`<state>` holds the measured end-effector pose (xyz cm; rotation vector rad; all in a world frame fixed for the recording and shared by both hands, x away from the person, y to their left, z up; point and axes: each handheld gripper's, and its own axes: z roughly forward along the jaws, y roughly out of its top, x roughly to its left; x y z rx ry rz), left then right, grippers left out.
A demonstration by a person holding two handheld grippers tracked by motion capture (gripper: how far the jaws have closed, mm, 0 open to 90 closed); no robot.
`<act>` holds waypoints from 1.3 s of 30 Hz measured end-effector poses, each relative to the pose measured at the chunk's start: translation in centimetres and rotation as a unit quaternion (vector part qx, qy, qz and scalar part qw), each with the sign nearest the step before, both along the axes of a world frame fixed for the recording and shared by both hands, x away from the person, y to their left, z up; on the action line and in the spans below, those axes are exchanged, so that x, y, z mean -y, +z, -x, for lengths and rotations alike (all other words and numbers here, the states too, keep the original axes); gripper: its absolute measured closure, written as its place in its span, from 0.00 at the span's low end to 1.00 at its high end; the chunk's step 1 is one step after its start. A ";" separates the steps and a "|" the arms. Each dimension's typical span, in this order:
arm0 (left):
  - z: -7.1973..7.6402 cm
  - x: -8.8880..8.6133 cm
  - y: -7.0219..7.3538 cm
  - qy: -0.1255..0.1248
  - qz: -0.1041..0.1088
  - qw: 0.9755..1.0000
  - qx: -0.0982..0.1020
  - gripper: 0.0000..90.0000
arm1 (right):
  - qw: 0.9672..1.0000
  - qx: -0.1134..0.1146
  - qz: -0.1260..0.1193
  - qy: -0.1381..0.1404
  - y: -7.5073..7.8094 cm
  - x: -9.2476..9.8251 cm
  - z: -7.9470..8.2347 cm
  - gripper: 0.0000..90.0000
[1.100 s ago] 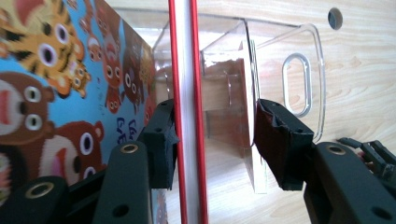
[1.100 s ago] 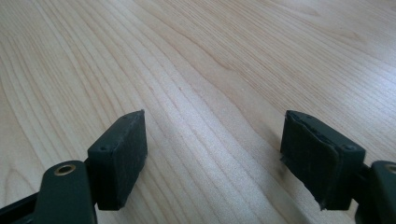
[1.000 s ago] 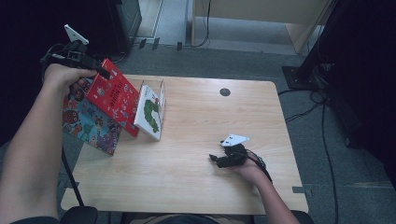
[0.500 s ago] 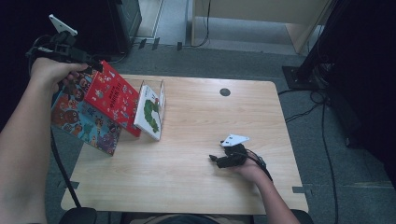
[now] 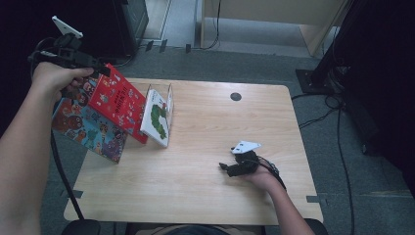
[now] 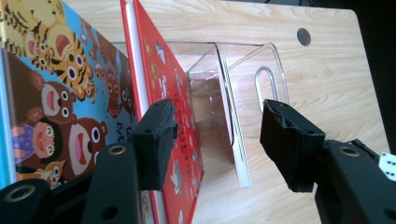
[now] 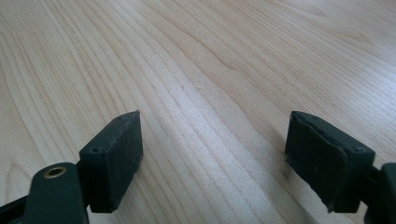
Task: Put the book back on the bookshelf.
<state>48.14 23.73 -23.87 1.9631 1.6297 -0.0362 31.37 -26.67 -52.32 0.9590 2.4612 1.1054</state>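
Hovering over the far-left corner of the worktop (image 5: 205,161), the left hand-held gripper (image 5: 100,70) sits just above the top edge of the red book (image 5: 120,103), w/ its jaws released: they've just been opening, and in the left gripper view the red book (image 6: 173,116) runs up between the pads w/o being pressed, one pad (image 6: 156,140) close beside its cover, the other pad (image 6: 289,140) well apart from it. Red book leans tilted, lower edge toward the clear acrylic book stand (image 5: 169,98), upper edge out past the worktop's left edge. Behind it, farther from the stand, leans the blue animal book (image 5: 90,129), also tilted, its cartoon cover (image 6: 51,93) w/ tigers and bears plain in the left gripper view. A thin white caterpillar book (image 5: 156,120) stands in the stand, just beside the red one; its page edge (image 6: 236,154) rests against the clear divider (image 6: 259,74). A round dark hole (image 5: 236,96) sits in the worktop to the right of the stand. Right hand-held gripper (image 5: 226,167) rests low on the worktop, well apart from the stand toward the near-right side, jaws spread wide, nothing but bare wood (image 7: 210,93) between them.
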 end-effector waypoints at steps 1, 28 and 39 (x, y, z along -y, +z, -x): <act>0.1 0.1 -0.1 -0.003 0.002 1.000 0.001 0.50 | 1.000 -0.001 0.000 0.000 0.0 0.0 0.0 0.21; 3.0 3.6 -1.6 -0.039 0.039 0.998 0.029 0.46 | 1.000 -0.003 0.001 0.022 0.0 0.3 -0.4 0.18; 5.5 6.1 -3.2 -0.071 0.042 0.995 0.047 0.46 | 1.000 -0.003 0.000 0.027 0.0 0.4 -0.6 0.17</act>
